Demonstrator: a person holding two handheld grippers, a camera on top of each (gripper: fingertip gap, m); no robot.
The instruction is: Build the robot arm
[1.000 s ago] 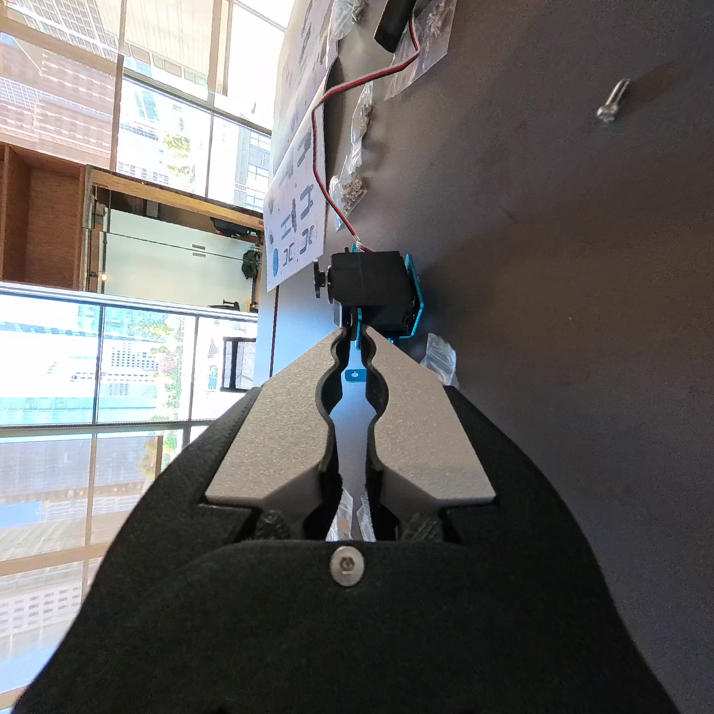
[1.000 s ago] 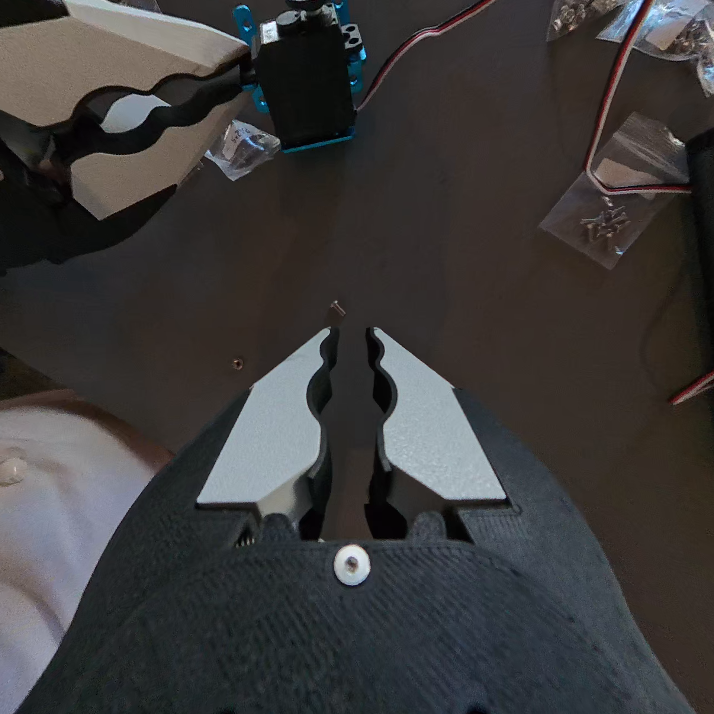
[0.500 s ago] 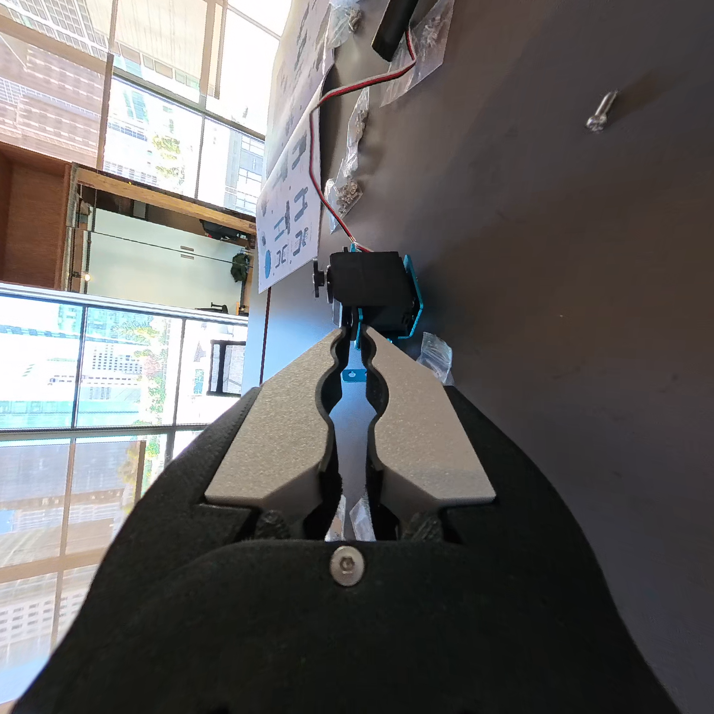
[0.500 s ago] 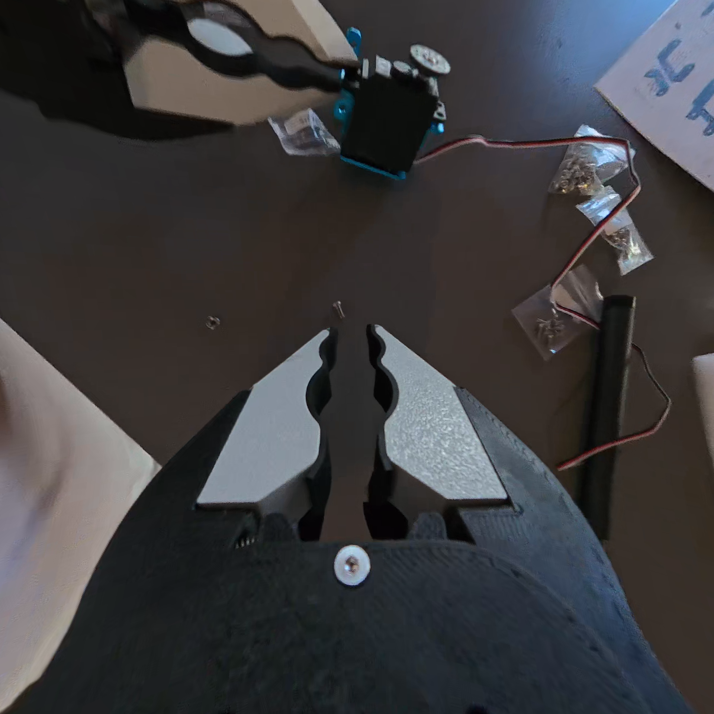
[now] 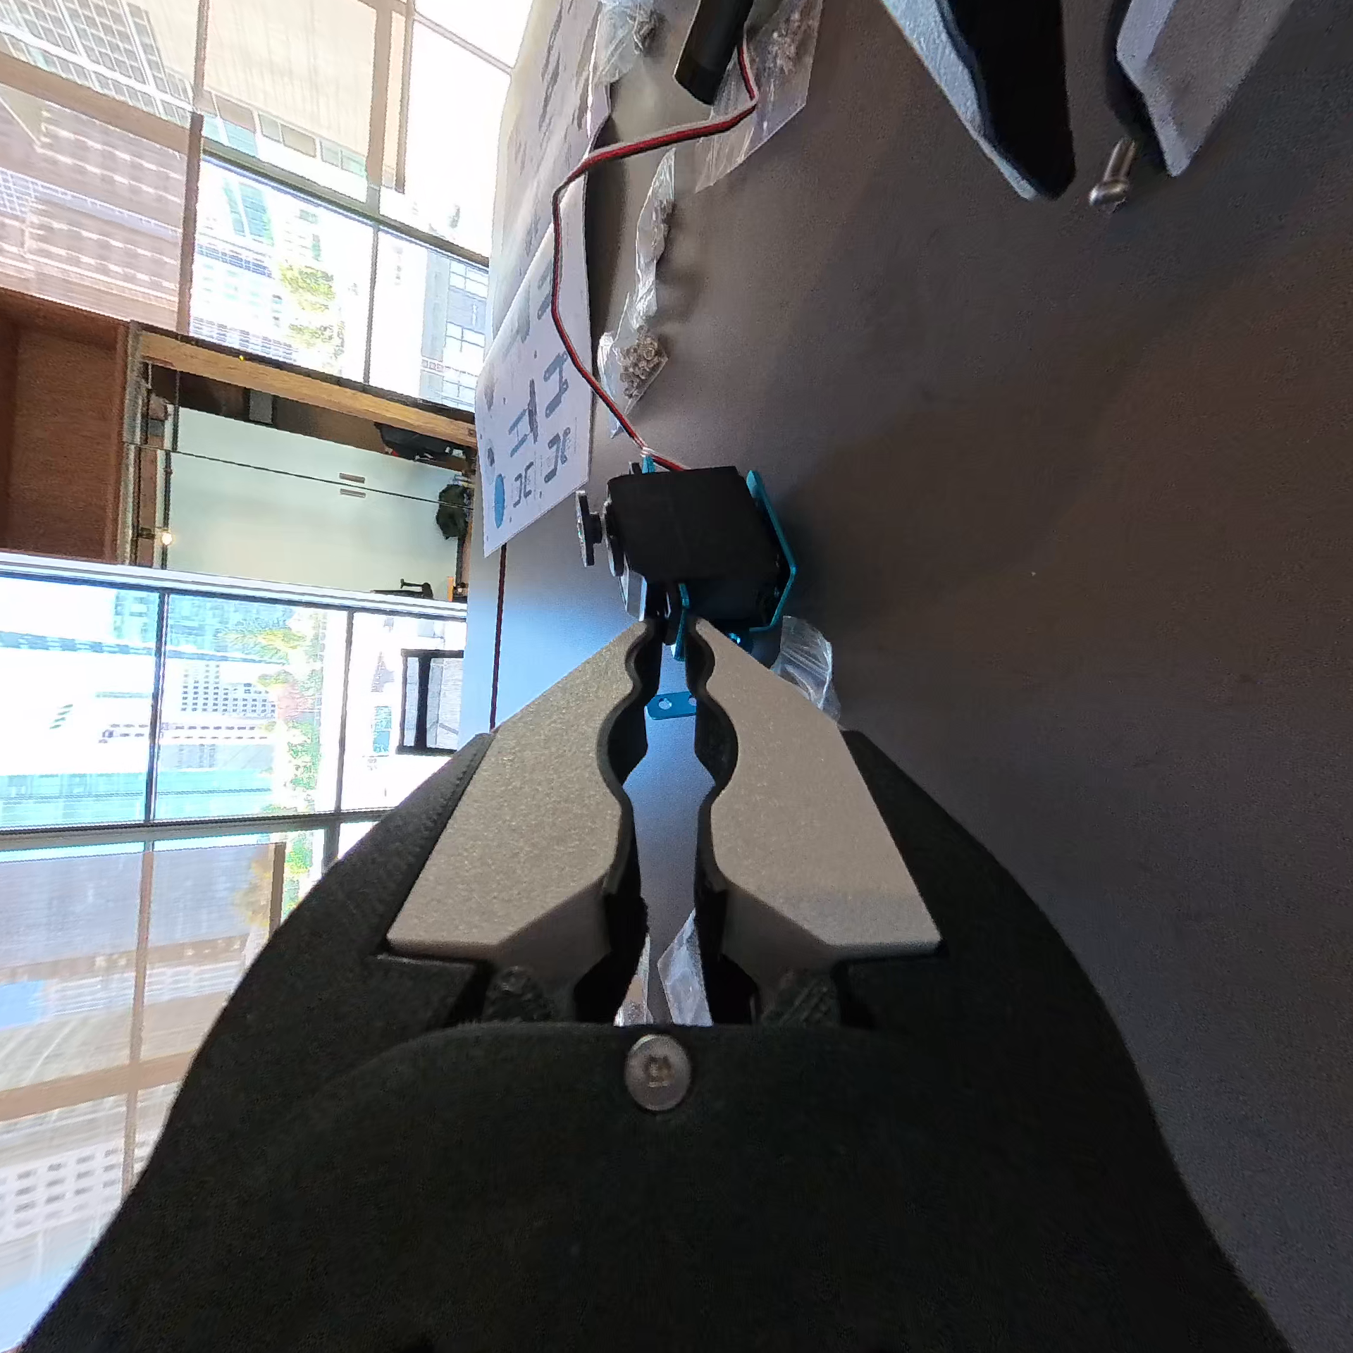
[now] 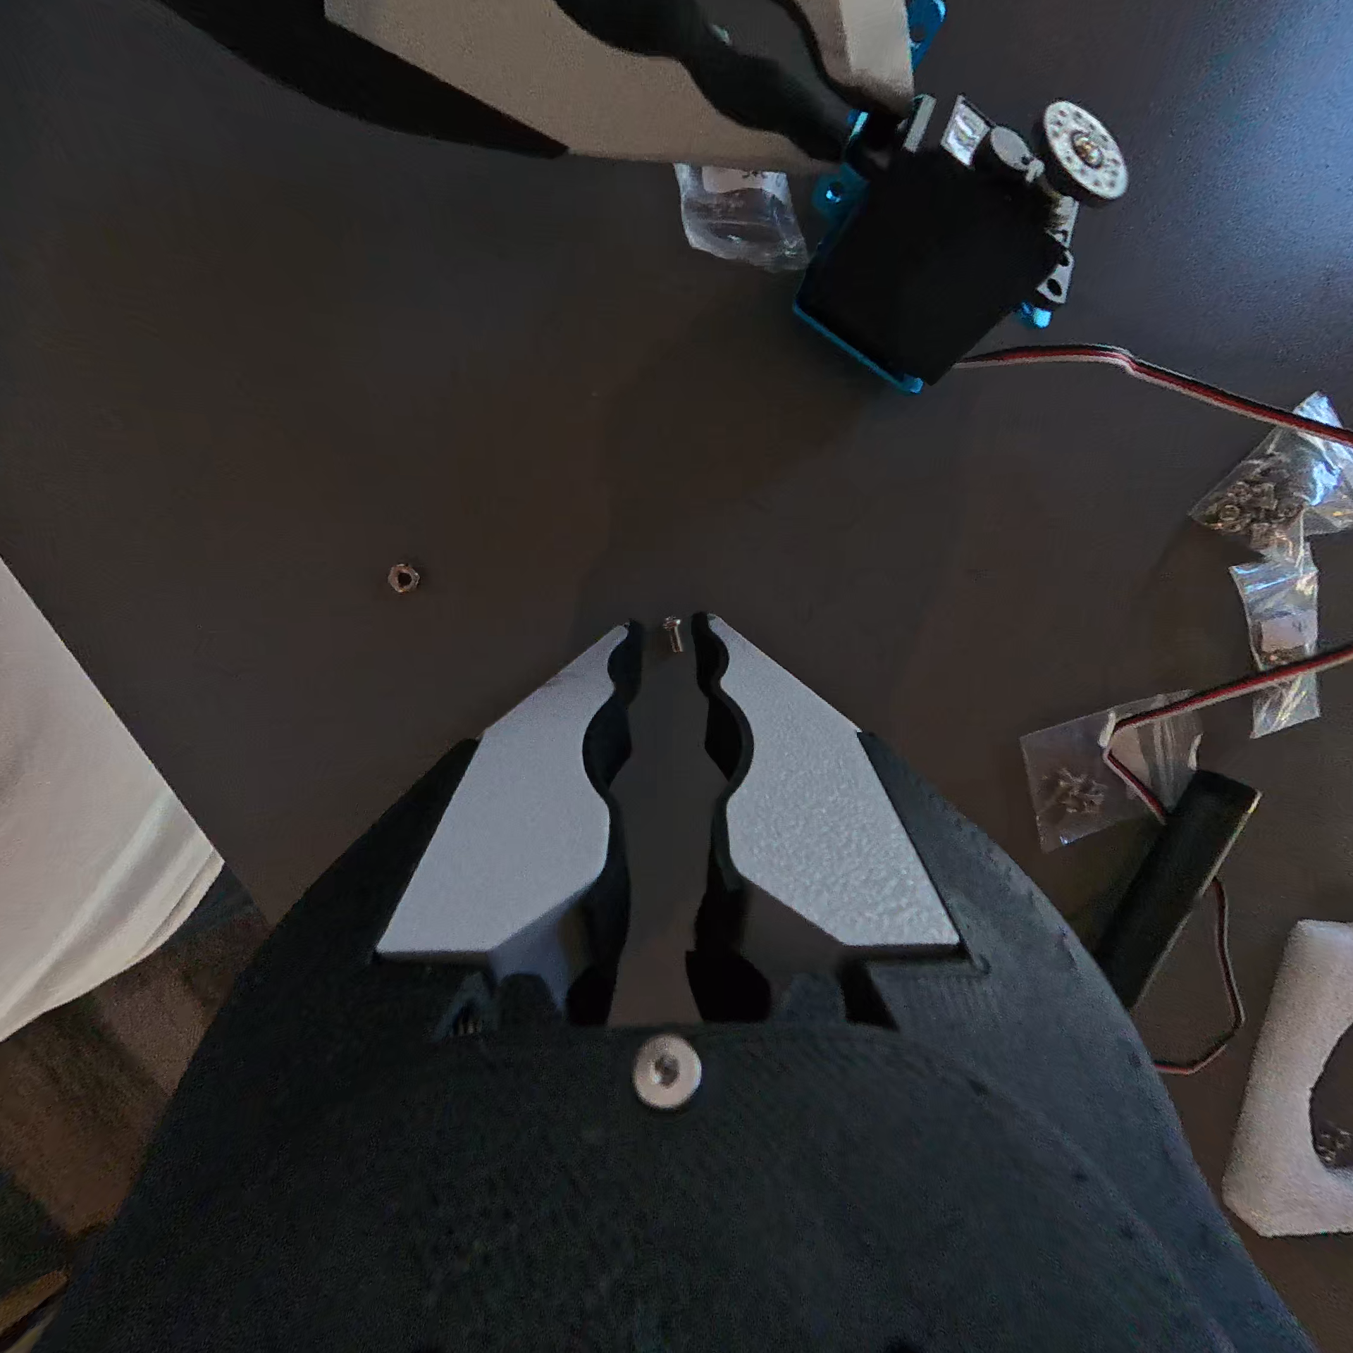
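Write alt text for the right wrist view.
The right gripper hangs over a dark table, jaws slightly apart around a small screw. A nut lies to the left; farther off, the left gripper clamps the blue bracket of a black servo.

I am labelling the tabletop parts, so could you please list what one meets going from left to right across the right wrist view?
White cloth → small nut → screw between the right tongs' tips → black servo in its blue bracket → black tube.
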